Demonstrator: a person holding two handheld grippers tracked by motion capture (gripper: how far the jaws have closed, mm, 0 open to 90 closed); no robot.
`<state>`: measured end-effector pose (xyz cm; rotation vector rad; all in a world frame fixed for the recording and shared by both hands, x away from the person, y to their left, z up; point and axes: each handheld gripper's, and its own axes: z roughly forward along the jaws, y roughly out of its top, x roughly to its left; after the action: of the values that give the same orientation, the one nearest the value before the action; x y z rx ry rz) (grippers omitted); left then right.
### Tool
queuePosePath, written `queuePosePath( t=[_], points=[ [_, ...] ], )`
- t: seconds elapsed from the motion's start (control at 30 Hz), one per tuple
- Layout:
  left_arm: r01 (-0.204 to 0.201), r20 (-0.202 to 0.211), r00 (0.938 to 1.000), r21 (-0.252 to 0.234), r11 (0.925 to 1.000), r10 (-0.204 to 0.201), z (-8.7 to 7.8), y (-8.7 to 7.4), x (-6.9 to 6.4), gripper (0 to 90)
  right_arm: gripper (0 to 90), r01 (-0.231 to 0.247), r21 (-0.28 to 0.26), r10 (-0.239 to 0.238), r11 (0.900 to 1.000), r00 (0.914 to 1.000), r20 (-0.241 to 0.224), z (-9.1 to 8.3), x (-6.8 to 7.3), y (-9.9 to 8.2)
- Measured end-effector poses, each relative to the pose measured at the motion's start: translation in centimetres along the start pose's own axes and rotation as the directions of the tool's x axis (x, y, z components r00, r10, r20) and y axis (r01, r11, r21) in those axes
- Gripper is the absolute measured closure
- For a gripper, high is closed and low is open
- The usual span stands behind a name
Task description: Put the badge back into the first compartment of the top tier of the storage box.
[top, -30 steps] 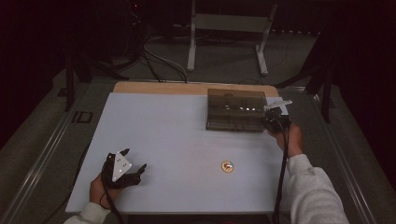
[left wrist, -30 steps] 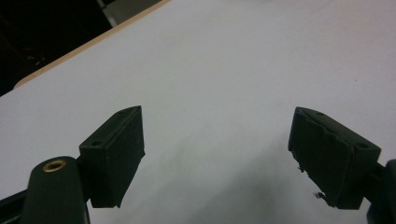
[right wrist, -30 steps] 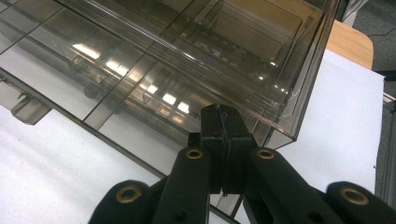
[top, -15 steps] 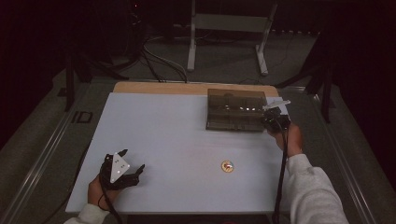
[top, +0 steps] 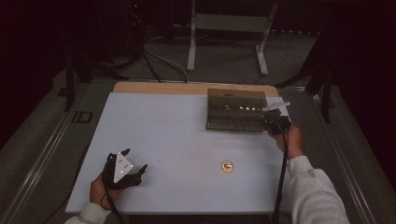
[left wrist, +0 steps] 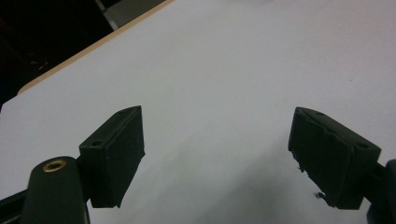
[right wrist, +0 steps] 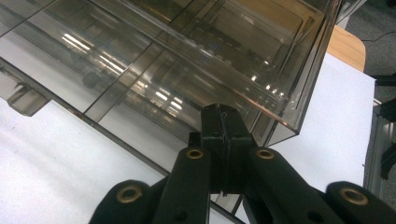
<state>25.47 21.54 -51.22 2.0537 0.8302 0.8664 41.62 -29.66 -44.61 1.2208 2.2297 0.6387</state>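
- A smoky, see-through plastic organiser box (top: 236, 109) is seen lying flat at the far right of the white counter (top: 177, 140), its long side set along the far edge.
- Its inside is divided by thin walls into several compartments, and light is reflected off them (right wrist: 187, 60).
- A small clasp tab is seen jutting from its near edge in the right gripper view.
- Its near right corner is met by the right tool (top: 274, 122), whose jaws are pressed together.
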Motion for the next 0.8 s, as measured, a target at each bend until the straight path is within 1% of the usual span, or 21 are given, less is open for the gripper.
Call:
queuePosePath(
  t=[0.27,0.43,0.6,0.8],
  points=[
    [0.002,-0.007,1.0,-0.002,1.0,-0.002,-0.09,-0.05,0.01,20.0,90.0,-0.003,-0.001,0.003,1.0,0.9999,-0.013,-0.26,0.04,-0.29],
    [-0.001,-0.004,1.0,-0.001,1.0,0.001,-0.07,-0.01,-0.03,20.0,90.0,0.001,-0.001,-0.001,1.0,0.9999,-0.017,-0.36,0.06,-0.37],
    [-0.002,-0.002,1.0,0.001,1.0,0.002,-0.05,-0.01,-0.06,20.0,90.0,-0.001,0.001,0.001,1.0,0.9995,-0.031,-0.59,0.1,-0.57],
    [-0.002,-0.002,1.0,0.003,1.0,0.002,-0.02,-0.01,-0.05,20.0,90.0,0.008,-0.004,-0.009,1.0,0.9996,-0.026,-0.8,0.36,-0.86]
  ],
)
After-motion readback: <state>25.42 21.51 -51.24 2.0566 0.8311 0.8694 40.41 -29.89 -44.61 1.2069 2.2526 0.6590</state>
